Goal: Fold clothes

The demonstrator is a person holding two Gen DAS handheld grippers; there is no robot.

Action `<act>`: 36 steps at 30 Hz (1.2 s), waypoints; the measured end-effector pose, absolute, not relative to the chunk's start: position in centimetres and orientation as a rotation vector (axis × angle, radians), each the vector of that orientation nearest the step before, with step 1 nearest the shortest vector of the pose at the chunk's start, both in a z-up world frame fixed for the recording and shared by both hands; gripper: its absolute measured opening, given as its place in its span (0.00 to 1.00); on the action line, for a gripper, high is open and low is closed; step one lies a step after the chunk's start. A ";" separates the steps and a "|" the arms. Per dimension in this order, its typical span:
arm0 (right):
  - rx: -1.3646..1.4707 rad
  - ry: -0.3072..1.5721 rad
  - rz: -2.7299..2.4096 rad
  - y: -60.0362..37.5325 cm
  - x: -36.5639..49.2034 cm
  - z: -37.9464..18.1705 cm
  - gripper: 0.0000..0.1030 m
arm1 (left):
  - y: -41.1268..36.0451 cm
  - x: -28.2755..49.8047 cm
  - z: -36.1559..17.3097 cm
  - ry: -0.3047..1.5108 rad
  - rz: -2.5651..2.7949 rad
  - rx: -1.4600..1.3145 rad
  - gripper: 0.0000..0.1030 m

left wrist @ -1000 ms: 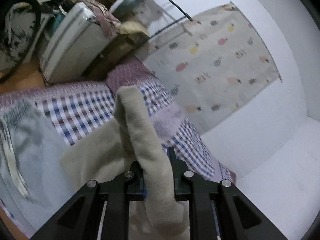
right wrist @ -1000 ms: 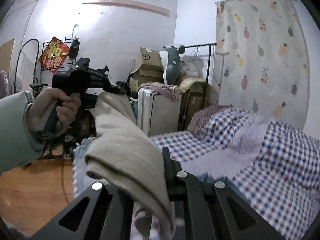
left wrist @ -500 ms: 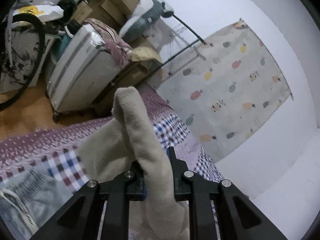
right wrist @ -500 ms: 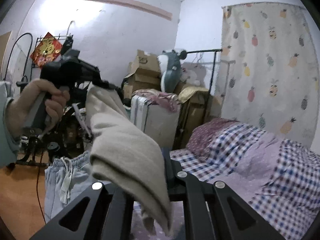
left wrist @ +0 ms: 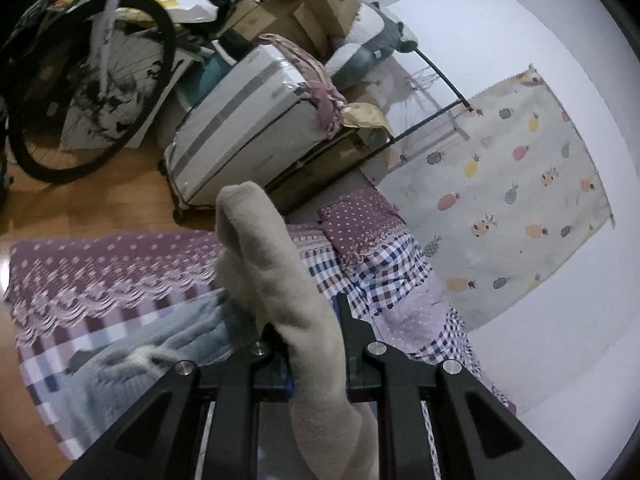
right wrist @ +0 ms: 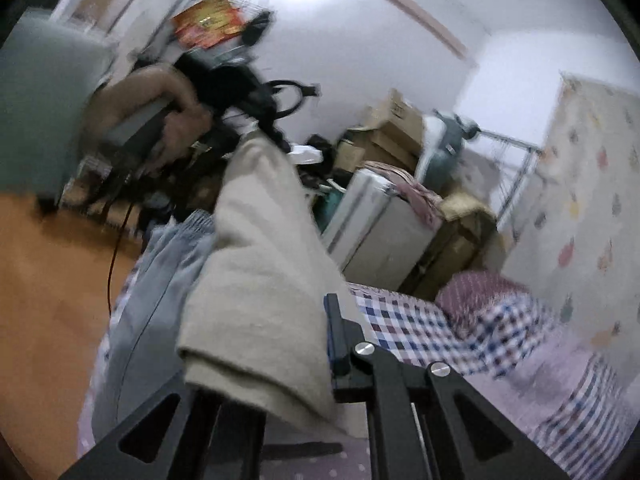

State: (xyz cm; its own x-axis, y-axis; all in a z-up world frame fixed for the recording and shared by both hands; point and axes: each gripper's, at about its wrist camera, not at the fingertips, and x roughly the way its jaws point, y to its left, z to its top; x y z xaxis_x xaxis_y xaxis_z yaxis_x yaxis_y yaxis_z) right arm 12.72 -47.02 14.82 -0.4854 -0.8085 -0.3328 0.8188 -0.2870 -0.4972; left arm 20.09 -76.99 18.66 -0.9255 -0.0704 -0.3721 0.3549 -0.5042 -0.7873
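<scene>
Both grippers, left (left wrist: 307, 340) and right (right wrist: 280, 344), clamped the beige cloth (left wrist: 280, 280), lifted taut above the bed (left wrist: 120, 256), likely for folding.

My view past the bed: white suitcase (left wrist: 240, 120) standing on wood floor (left wrist: 100, 200), pink cloth (left wrist: 316, 76) draped over its top. Cardboard boxes (left wrist: 304, 8) stacked behind it, grey plush toy (left wrist: 368, 44) beside them. Bike wheel (left wrist: 92, 92) at far left. Black clothes rail (left wrist: 432, 92) runs w/ pineapple-print curtain (left wrist: 512, 208) on white wall. Red & gold hanging (right wrist: 208, 20) on other wall, blurred.
</scene>
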 end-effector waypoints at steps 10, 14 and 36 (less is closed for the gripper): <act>0.004 1.128 -1.736 -48.6 17.5 5.3 0.09 | -77.9 26.4 9.2 1.415 -2.328 0.407 0.15; 0.054 1.164 -1.701 -47.9 18.6 3.6 0.20 | -78.3 27.5 6.9 1.431 -2.251 0.421 0.17; 0.269 0.803 -2.038 -23.6 23.5 12.7 0.71 | -62.5 32.7 20.2 1.063 -2.575 0.304 0.83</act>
